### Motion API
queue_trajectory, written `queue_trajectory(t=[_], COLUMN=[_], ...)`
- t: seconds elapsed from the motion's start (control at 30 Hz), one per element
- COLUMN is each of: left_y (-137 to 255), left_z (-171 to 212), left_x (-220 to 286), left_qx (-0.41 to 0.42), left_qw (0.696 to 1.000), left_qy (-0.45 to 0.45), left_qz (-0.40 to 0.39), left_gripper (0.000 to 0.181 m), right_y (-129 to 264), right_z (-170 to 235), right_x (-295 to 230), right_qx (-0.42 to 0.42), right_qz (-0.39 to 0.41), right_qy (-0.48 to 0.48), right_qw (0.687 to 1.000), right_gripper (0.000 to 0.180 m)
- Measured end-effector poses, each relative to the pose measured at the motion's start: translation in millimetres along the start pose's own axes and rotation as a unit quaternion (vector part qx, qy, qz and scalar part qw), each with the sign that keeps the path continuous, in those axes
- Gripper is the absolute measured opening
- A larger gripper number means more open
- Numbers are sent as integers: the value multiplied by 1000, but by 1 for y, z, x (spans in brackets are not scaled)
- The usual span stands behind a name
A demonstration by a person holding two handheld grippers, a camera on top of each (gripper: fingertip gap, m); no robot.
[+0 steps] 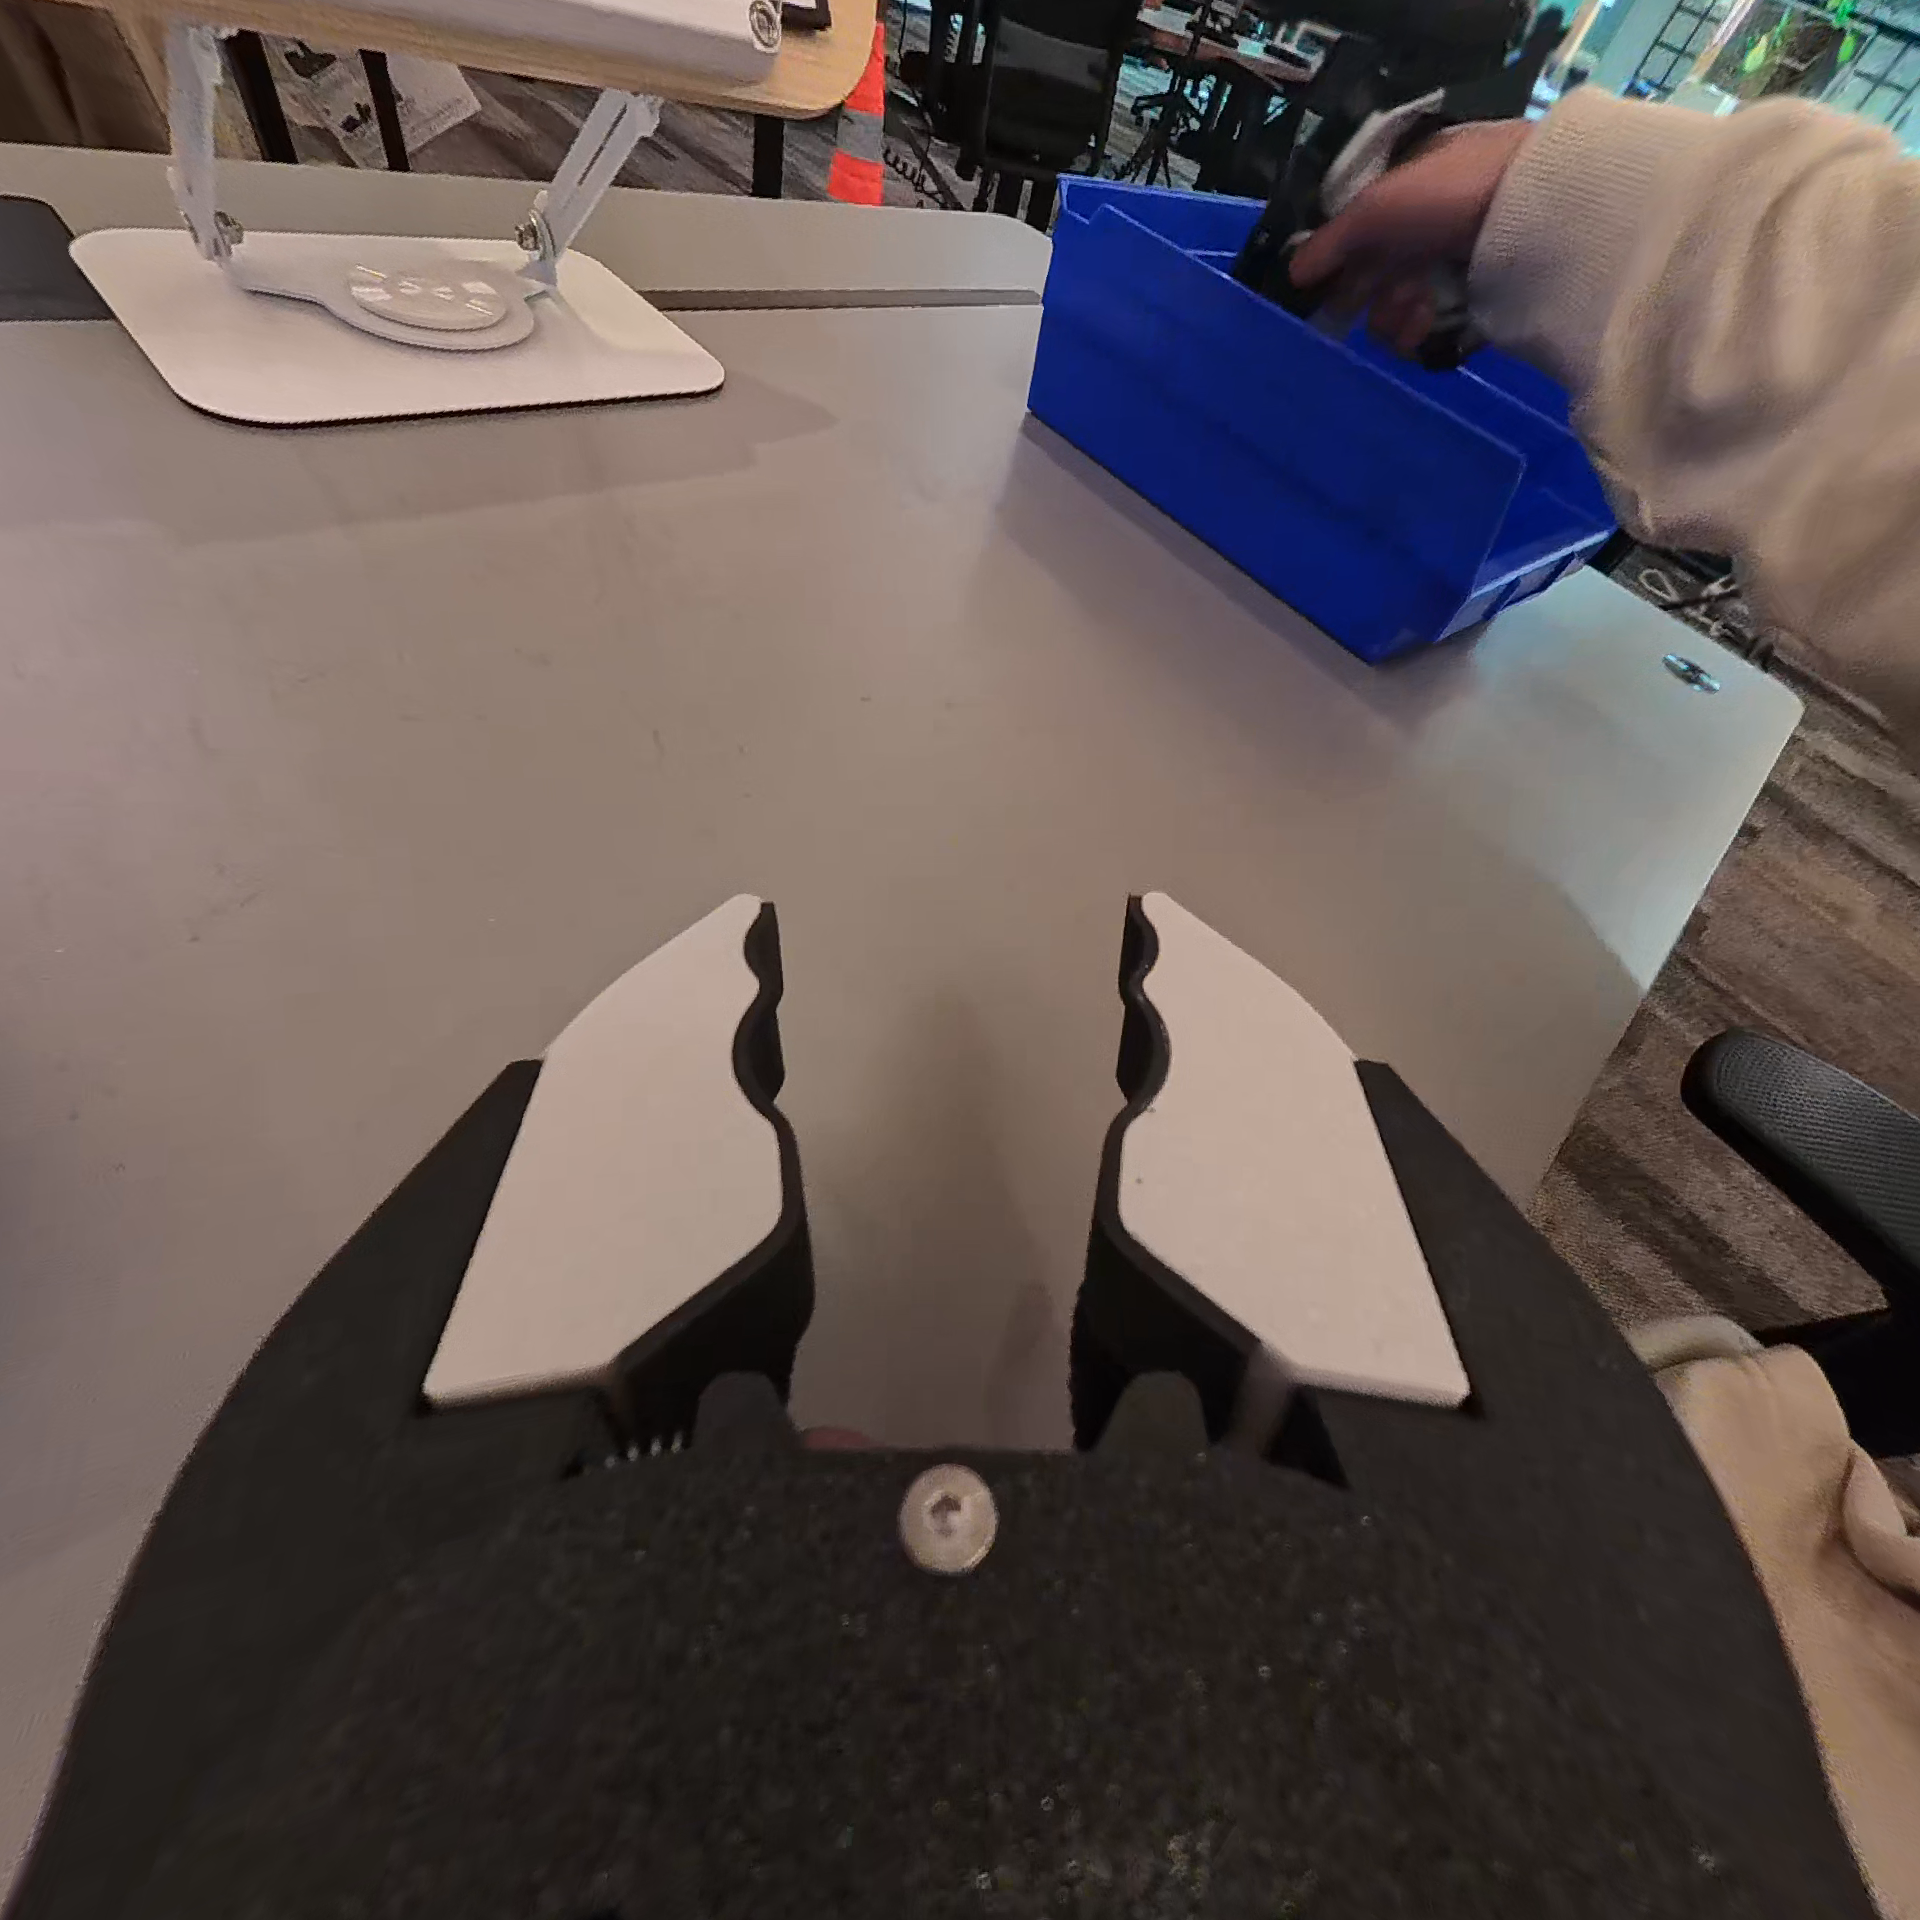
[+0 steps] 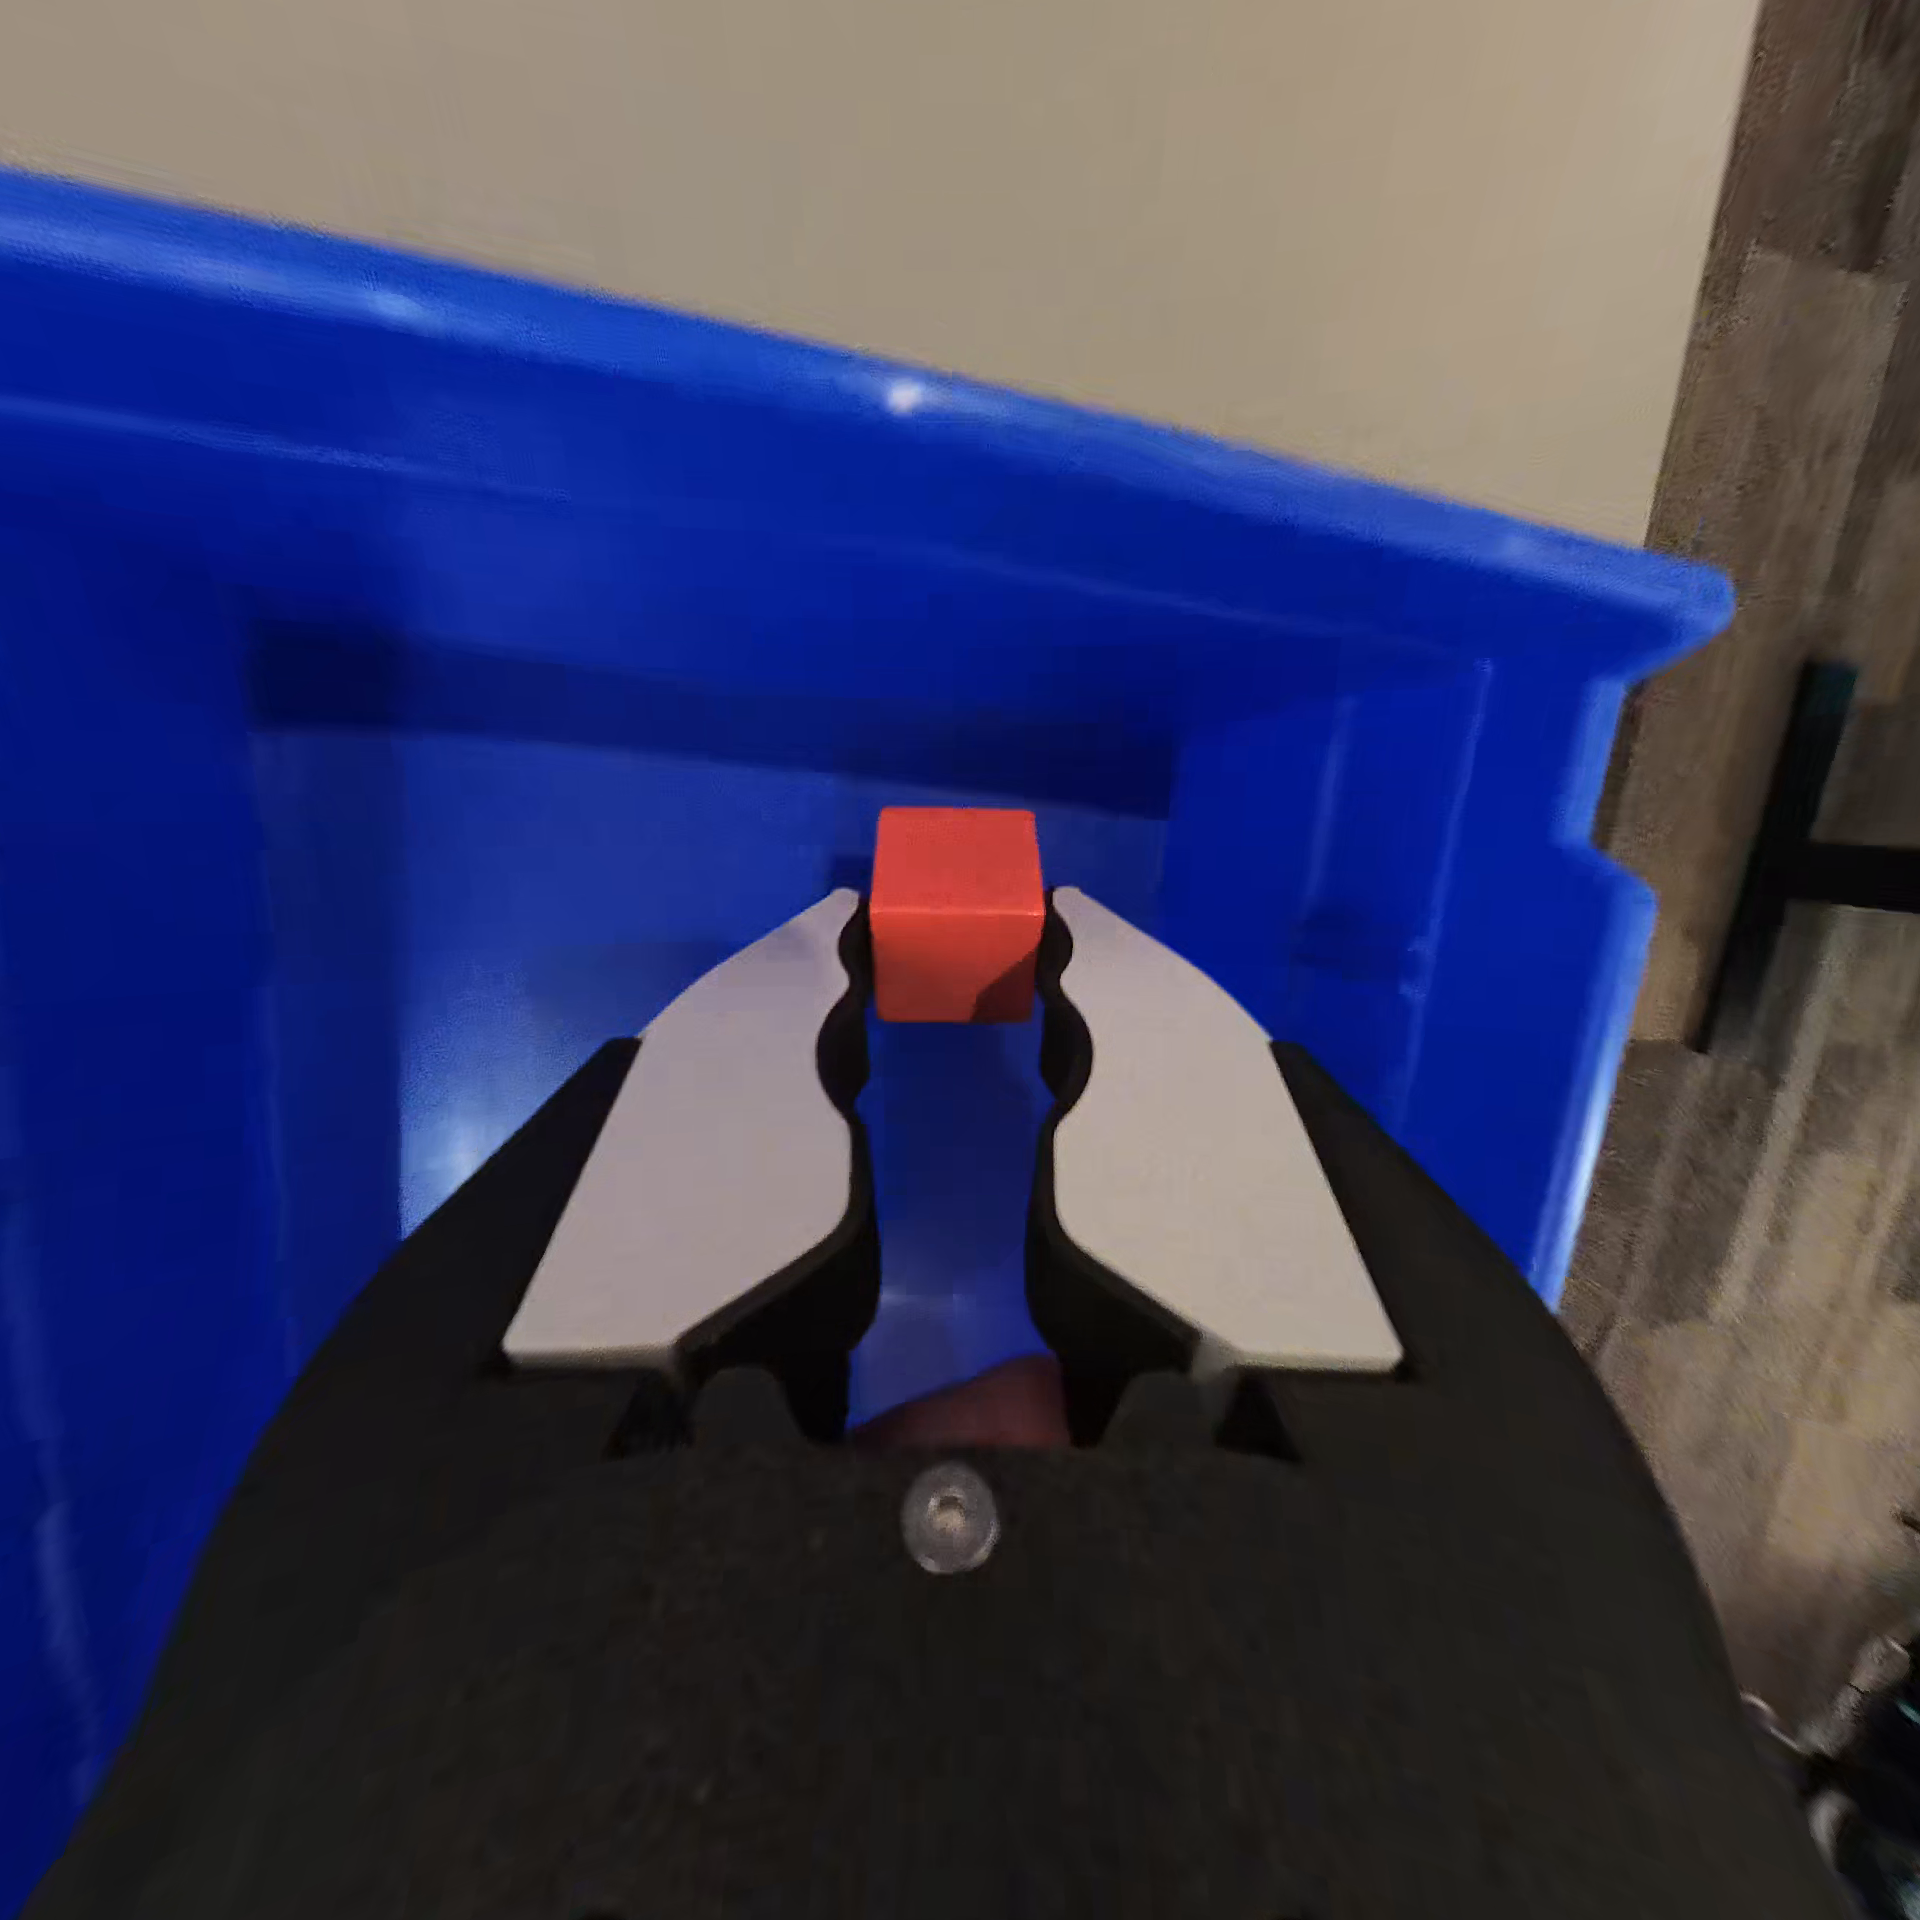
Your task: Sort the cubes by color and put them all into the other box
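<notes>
Inside the blue box, in the right wrist view alone, we saw the red cube; the right gripper had it clenched between its fingertips, the jaws pressed against the cube's two sides, the cube held above the box's floor and near its far wall; beyond the rim lay the pale table and, off to the right, patterned floor. The left wrist view gave us none of that; it showed no cube, only the outside of the blue box standing near the table's far right corner; a hand in a cream sleeve reached down into it from the right, gripping a dark tool we took for the other gripper, too blurred to judge. In that same view we found the left gripper held low over the bare grey table, well apart from the box, its jaws released and spread wide with nothing between them; a white stand sat at the far left.
</notes>
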State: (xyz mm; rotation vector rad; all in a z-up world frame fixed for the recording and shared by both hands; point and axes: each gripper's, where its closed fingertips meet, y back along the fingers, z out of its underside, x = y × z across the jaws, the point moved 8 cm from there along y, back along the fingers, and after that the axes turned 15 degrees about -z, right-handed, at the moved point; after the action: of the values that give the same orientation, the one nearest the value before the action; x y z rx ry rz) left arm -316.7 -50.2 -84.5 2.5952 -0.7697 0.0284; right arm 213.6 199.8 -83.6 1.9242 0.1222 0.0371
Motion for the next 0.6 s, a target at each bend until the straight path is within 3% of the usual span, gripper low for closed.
queue_trajectory(t=[0.3,0.6], left_y=[7,10], left_z=[7,8], left_x=[0,-1], left_qx=[-12,-16], left_qw=[1000,1000], left_qy=[1,7], left_qz=[13,10], left_gripper=[63,63], right_y=[-32,-21], right_z=[1,14], right_x=[9,15], right_qx=[-21,47], right_qz=[76,57], right_qy=[-5,-12], right_qw=[997,997], right_gripper=[30,40])
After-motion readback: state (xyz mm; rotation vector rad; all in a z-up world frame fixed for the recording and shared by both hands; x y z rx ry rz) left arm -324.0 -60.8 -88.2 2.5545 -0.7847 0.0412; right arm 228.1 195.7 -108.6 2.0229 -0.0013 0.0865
